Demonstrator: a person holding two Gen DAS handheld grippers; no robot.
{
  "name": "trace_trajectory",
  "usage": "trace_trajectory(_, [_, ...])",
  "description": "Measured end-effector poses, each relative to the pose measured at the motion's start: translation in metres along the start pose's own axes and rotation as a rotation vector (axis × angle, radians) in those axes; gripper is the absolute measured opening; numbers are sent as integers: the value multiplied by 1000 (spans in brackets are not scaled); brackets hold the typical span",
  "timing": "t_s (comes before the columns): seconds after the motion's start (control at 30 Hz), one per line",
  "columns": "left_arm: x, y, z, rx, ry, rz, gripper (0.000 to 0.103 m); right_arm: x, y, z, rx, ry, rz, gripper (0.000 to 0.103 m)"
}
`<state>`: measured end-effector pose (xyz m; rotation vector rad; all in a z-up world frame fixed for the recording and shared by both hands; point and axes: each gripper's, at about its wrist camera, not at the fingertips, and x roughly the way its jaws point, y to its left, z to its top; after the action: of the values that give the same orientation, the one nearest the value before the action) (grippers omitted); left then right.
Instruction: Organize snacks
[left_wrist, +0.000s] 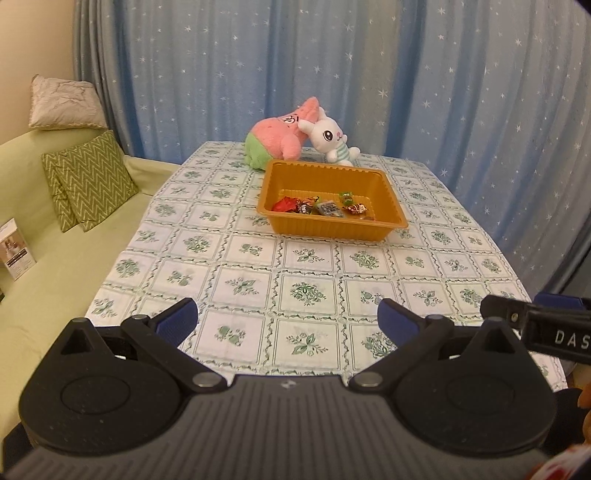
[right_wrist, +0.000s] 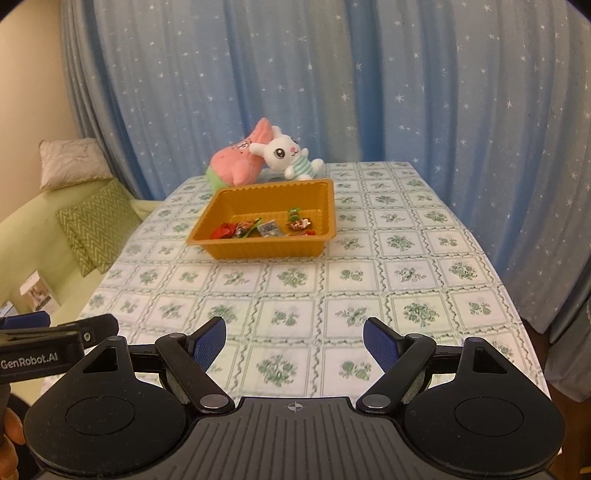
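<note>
An orange plastic tray (left_wrist: 328, 228) stands in the middle of the table, and it also shows in the right wrist view (right_wrist: 258, 249). Several wrapped snacks (left_wrist: 321, 206) lie along its near inner wall; they also show in the right wrist view (right_wrist: 264, 228). My left gripper (left_wrist: 288, 317) is open and empty over the near table edge, well short of the tray. My right gripper (right_wrist: 293, 341) is open and empty, also near the front edge. Each gripper's side shows at the other view's edge.
A pink star plush (left_wrist: 280, 134) and a white bunny plush (left_wrist: 330, 138) lie behind the tray at the table's far edge. The table has a floral checked cloth (left_wrist: 258, 266). A green sofa with cushions (left_wrist: 88, 179) stands left. Blue starred curtains hang behind.
</note>
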<state>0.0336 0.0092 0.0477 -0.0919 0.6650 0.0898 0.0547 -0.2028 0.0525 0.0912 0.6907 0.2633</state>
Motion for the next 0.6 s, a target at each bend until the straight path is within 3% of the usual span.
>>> trace_trajectory(0.17, [-23,4,-4,-18,-16,-4,103,-22,4,-7,16,10,29,81])
trace_trajectory(0.6, [-54,-6,-15,-1,-24,-45,103,-64,12,-14,-3,-23,-2,81])
